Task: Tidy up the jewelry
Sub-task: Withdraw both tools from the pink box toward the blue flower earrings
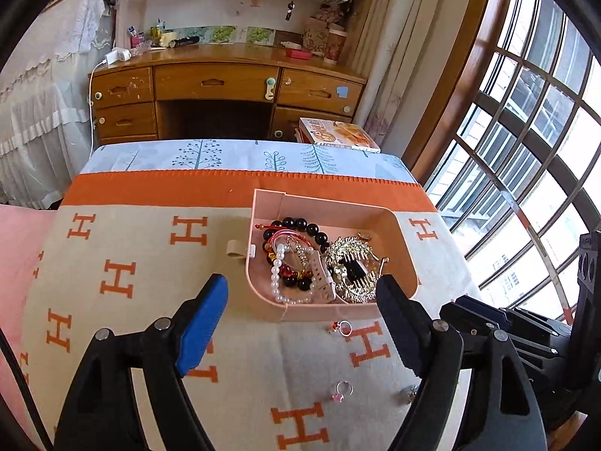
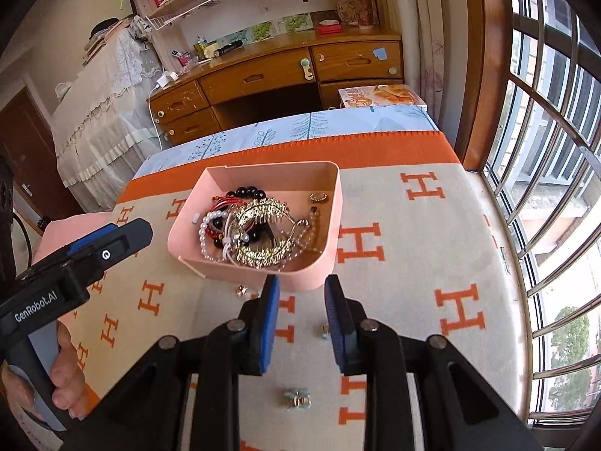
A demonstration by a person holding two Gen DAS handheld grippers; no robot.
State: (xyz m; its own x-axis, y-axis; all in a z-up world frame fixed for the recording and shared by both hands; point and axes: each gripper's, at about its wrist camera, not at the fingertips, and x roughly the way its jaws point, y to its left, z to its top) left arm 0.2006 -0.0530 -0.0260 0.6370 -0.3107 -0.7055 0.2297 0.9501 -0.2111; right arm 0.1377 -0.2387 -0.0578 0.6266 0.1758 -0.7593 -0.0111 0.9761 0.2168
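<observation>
Left wrist view: left gripper (image 1: 302,323) jaws spread wide, holding nothing, hovering over the blanket (image 1: 150,338) just short of the pink tray (image 1: 407,255) at frame centre.

Right wrist view: right gripper (image 2: 302,323) roughly half open, also holding nothing; its tips sit just in front of the tray's near wall, contact not clear. Tray is packed: black bead bracelet (image 1: 300,225), pearl bracelet (image 1: 278,282), red cord, gold hair comb (image 1: 351,263). Loose pieces lie on the blanket outside the tray: small ring (image 1: 345,327) just below the tray wall, pink-stone ring (image 1: 342,391) lower centre between the left fingers, greenish clip (image 2: 297,398) low between the right fingers, small earring (image 2: 325,330) beside the right fingertip (image 2: 338,323). Left gripper body shows at left edge of right view, hand (image 2: 64,372) wrapped on its handle.
</observation>
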